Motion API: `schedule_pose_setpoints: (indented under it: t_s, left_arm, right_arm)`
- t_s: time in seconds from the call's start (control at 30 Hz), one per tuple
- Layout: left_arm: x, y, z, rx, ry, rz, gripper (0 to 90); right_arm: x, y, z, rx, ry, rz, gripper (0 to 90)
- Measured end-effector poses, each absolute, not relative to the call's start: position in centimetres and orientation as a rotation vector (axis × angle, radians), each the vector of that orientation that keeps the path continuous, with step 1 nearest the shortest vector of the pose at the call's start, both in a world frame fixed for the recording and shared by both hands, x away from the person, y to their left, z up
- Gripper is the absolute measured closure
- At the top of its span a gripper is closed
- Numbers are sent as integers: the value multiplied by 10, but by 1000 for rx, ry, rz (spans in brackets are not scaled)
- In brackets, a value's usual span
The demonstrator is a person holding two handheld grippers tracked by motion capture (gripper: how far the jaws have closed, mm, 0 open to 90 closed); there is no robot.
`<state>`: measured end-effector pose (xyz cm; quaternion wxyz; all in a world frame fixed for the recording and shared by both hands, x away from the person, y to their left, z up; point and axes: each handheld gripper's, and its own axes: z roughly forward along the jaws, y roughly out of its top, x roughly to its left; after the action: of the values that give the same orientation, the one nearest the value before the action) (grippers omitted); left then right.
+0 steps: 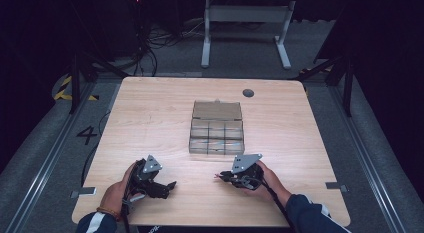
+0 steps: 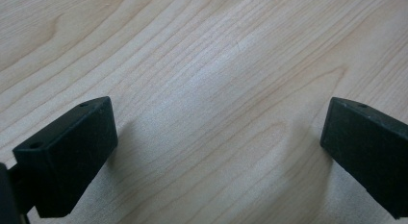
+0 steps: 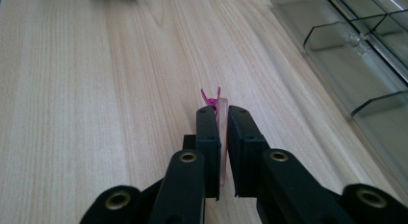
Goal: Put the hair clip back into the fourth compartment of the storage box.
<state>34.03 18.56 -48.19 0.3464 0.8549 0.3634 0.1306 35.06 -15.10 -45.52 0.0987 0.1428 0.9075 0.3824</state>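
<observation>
Right gripper (image 3: 222, 119) clamped on a small pink clip (image 3: 217, 100) low over the table (image 1: 150, 118), mostly hidden between the jaws; left gripper (image 2: 219, 137) wide open, holding nothing; clear compartment box (image 1: 217, 129) cut off at frame edge

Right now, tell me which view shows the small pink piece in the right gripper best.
The right gripper view: the pink piece stands close up, clamped between the shut jaws of the right gripper, its prongs poking past the tips. The high view gives a tiny pink speck at that gripper's tip.
</observation>
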Motion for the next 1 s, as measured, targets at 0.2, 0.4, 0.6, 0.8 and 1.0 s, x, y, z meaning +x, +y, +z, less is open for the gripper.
schedule_pose_setpoints:
  t_s: [0.2, 0.4, 0.6, 0.8, 1.0]
  left_arm:
    - [340, 186, -482, 2218, 943, 339, 0]
    - [340, 186, -482, 2218, 943, 339, 0]
    - [340, 186, -482, 2218, 943, 339, 0]
    - [340, 186, -482, 2218, 943, 339, 0]
    - [340, 186, -482, 2218, 943, 339, 0]
  right_arm:
    - [352, -157, -450, 420, 2662, 1141, 847]
    - [353, -164, -444, 428, 2643, 1153, 847]
    - [356, -168, -440, 418, 2638, 1165, 848]
    - [358, -171, -433, 423, 2618, 1183, 848]
    - [361, -173, -425, 417, 2597, 1201, 848]
